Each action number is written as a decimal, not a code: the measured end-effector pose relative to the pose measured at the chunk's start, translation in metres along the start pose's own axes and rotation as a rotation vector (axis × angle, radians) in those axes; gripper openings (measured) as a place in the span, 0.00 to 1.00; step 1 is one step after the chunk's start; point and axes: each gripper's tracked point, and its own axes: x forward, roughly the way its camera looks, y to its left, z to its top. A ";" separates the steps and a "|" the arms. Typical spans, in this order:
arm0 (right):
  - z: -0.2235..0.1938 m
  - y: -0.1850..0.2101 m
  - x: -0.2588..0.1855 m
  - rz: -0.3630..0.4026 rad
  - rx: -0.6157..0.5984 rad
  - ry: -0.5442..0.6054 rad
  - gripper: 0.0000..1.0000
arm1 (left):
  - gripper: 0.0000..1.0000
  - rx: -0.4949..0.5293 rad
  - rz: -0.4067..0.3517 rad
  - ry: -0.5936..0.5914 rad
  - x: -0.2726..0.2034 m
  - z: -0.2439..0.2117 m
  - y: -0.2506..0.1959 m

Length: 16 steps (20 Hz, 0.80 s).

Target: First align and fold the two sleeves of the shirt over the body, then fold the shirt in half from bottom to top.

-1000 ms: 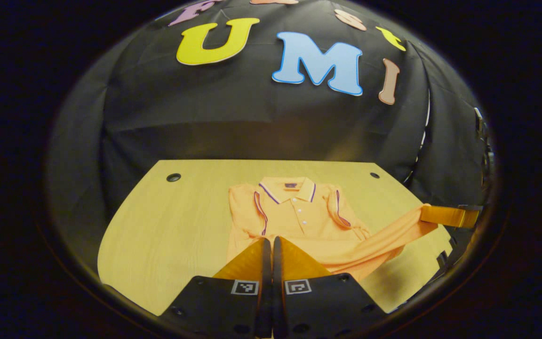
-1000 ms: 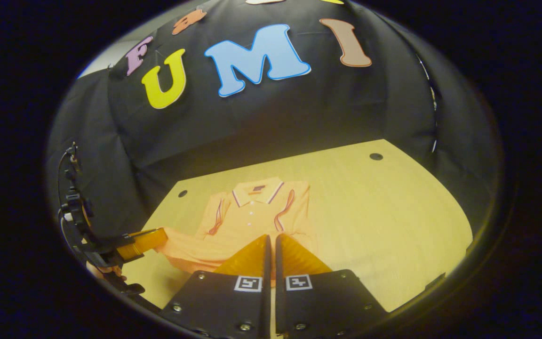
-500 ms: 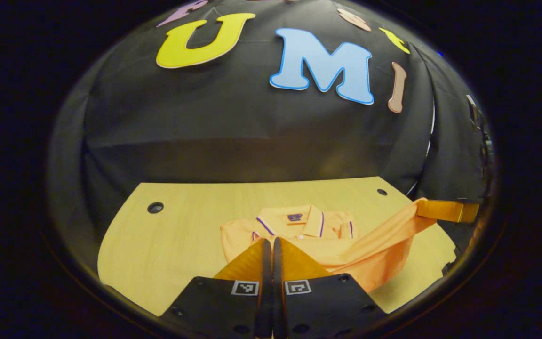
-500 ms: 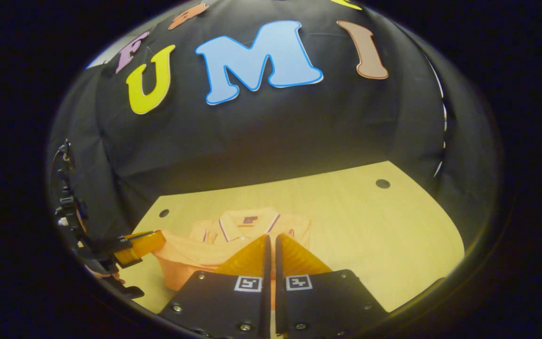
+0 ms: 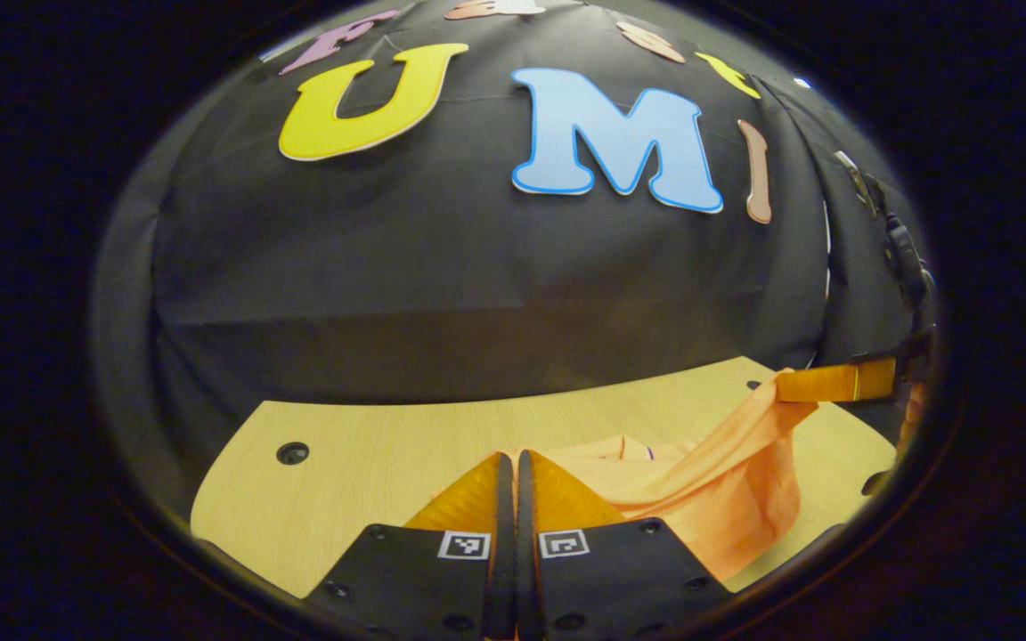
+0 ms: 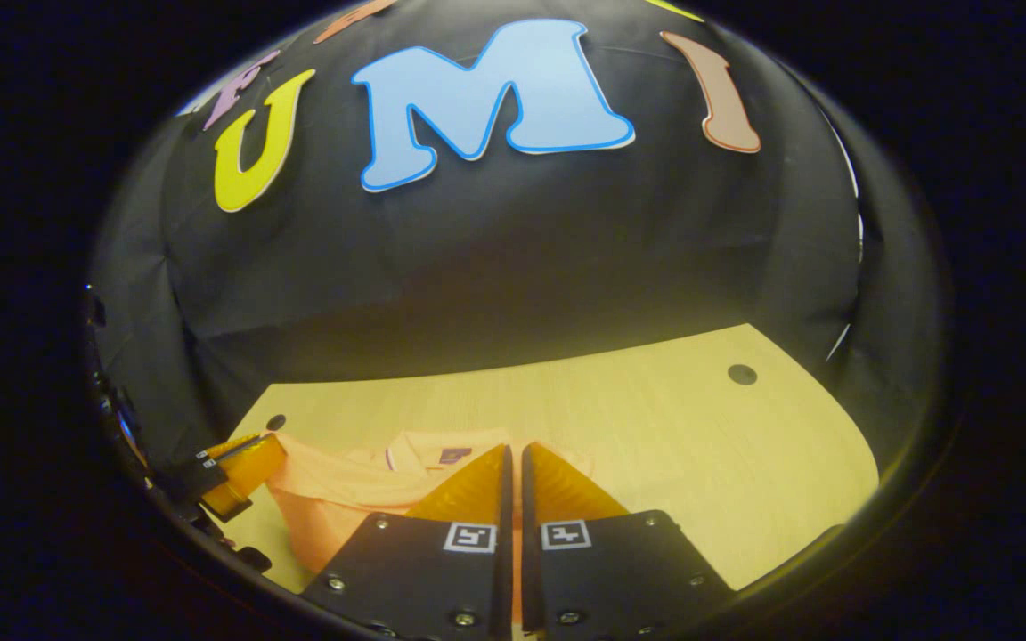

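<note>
Two handheld grippers lift the near hem of an orange polo shirt (image 5: 727, 485) above a pale wooden table (image 5: 362, 458) in a booth draped in black cloth (image 5: 477, 267).

In the left gripper view, the left gripper (image 5: 508, 472) shows its two fingers drawn together, only a thin dark line between them. Orange fabric lies close against the right side of the fingers, but whether it is pinched between them cannot be told. Out at the right edge, the right gripper (image 5: 789, 385) holds a corner of the shirt, the cloth rising to it in a taut peak and hanging in a loose fold beneath. The hand behind it is barely visible at the rim.

In the right gripper view, the right gripper's own fingers are likewise nearly closed, a narrow slit between them, with orange cloth seen below in the gap. The left gripper appears at the lower left with the shirt's other corner drawn up to its fingers (image 6: 250, 463).

The shirt's collar (image 6: 442, 454), trimmed in a dark stripe, rests on the table beyond the raised hem, with the lifted cloth draped between the two grippers. Small dark round holes (image 5: 292, 452) mark the far corners of the tabletop.
</note>
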 end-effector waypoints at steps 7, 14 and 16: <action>-0.015 -0.008 0.043 -0.056 -0.069 -0.006 0.04 | 0.06 -0.043 0.063 0.025 0.033 -0.036 0.023; -0.049 -0.011 0.066 -0.095 -0.115 0.084 0.04 | 0.06 -0.023 0.074 0.098 0.050 -0.067 0.027; -0.053 -0.013 0.066 -0.103 -0.131 0.097 0.04 | 0.06 -0.011 0.074 0.109 0.051 -0.070 0.027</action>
